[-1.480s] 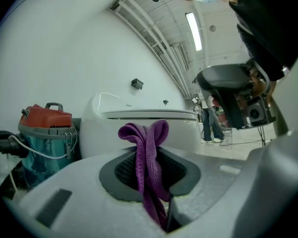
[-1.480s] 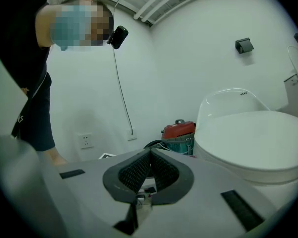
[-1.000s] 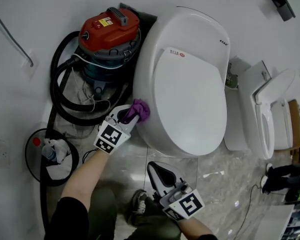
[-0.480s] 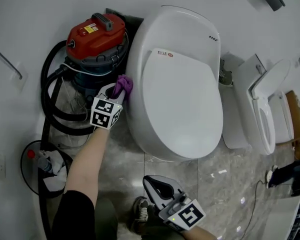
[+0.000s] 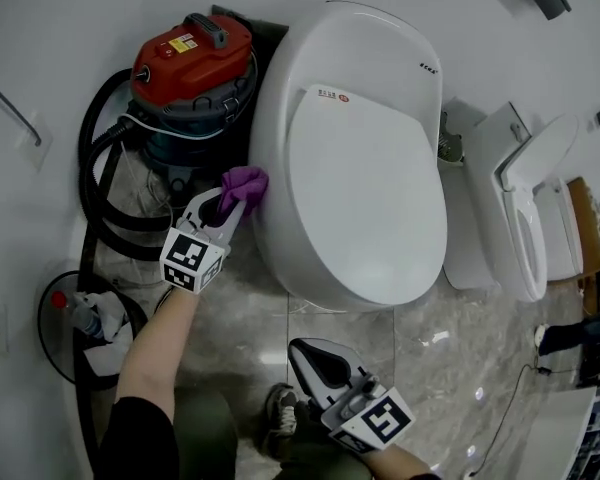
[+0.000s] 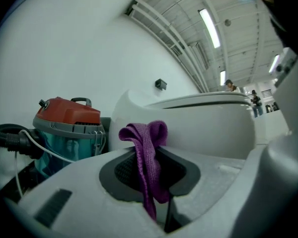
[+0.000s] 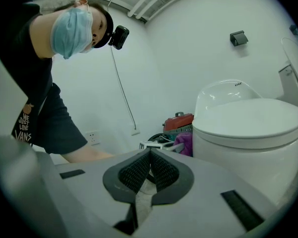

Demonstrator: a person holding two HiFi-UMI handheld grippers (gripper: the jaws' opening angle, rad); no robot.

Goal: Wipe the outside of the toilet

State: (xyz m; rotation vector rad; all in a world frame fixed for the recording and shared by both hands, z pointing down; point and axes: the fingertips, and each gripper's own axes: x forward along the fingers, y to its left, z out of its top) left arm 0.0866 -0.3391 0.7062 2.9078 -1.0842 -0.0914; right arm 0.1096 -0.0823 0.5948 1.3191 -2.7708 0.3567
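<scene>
A white toilet (image 5: 365, 168) with its lid down fills the middle of the head view. My left gripper (image 5: 230, 200) is shut on a purple cloth (image 5: 245, 184), which presses against the toilet's left outer side (image 5: 265, 208). In the left gripper view the purple cloth (image 6: 146, 152) hangs bunched between the jaws with the toilet's side (image 6: 198, 128) just beyond. My right gripper (image 5: 310, 350) is shut with nothing in it, held low over the floor in front of the toilet. In the right gripper view the toilet (image 7: 253, 133) stands at the right.
A red and teal vacuum cleaner (image 5: 190, 78) with black hoses (image 5: 95, 188) stands close to the toilet's left. A black bin (image 5: 85, 323) holding a bottle and paper sits at lower left. A second toilet (image 5: 525, 228) with raised lid stands at the right. A shoe (image 5: 280, 413) rests on the marble floor.
My left gripper with the purple cloth slid along the toilet's left side, first toward the back, then forward again. The right gripper stayed about where it was.
</scene>
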